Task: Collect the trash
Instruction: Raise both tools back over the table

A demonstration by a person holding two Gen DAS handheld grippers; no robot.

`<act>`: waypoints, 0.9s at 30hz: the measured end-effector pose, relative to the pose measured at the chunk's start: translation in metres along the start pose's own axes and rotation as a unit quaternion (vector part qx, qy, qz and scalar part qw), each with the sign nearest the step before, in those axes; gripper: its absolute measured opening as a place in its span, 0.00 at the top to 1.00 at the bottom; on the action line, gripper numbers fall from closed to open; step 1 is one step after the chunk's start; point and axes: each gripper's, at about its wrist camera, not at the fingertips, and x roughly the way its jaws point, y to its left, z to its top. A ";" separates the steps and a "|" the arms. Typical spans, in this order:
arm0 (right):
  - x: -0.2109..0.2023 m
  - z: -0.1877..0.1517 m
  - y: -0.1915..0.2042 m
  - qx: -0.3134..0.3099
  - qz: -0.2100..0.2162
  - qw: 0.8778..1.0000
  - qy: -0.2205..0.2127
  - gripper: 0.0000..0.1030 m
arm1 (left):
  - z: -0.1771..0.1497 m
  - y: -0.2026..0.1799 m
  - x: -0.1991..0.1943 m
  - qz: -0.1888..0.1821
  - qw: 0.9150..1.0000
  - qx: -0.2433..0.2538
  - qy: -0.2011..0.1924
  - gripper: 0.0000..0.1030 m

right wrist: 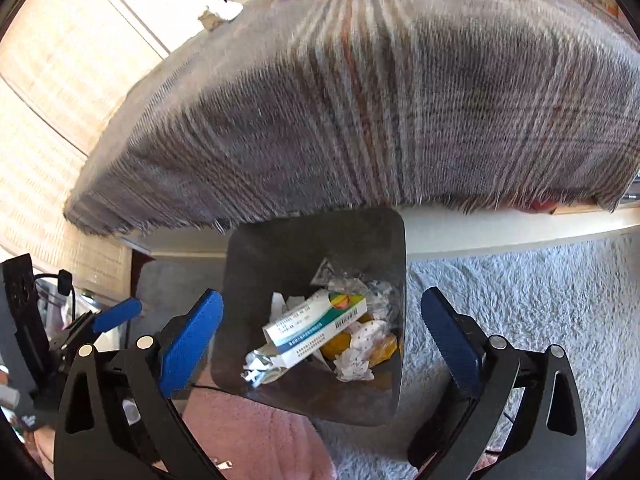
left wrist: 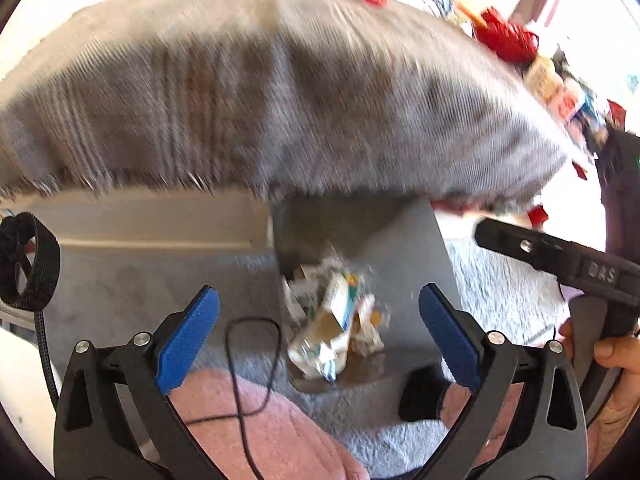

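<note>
A grey trash bin (right wrist: 384, 248) stands on the carpet under the table edge, also in the left wrist view (left wrist: 416, 240). It holds a white and green carton (right wrist: 316, 326), crumpled paper (right wrist: 354, 364) and yellow wrappers (right wrist: 340, 344); the carton shows in the left wrist view (left wrist: 340, 312) too. My left gripper (left wrist: 320, 332) is open and empty above the bin. My right gripper (right wrist: 322, 334) is open and empty above the bin. The left gripper's blue finger (right wrist: 116, 314) shows at the left of the right wrist view.
A grey plaid cloth (right wrist: 380, 100) covers the table above the bin, with red items (left wrist: 504, 38) at its far side. A pink fleece leg (left wrist: 260, 428) and a black cable (left wrist: 240, 360) lie near. Pale shag carpet (right wrist: 520, 300) surrounds the bin.
</note>
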 end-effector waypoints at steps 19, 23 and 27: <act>-0.039 0.207 0.035 -0.010 -0.015 0.993 -0.118 0.03 | 0.182 0.023 -0.034 0.040 0.994 0.025 -0.097 0.08; -0.020 0.239 0.035 -0.008 -0.028 0.993 -0.111 0.03 | 0.220 0.031 -0.020 0.044 0.994 0.029 -0.098 0.08; 0.001 0.263 0.030 -0.005 -0.044 0.993 -0.108 0.03 | 0.253 0.038 -0.004 0.048 0.994 0.030 -0.095 0.08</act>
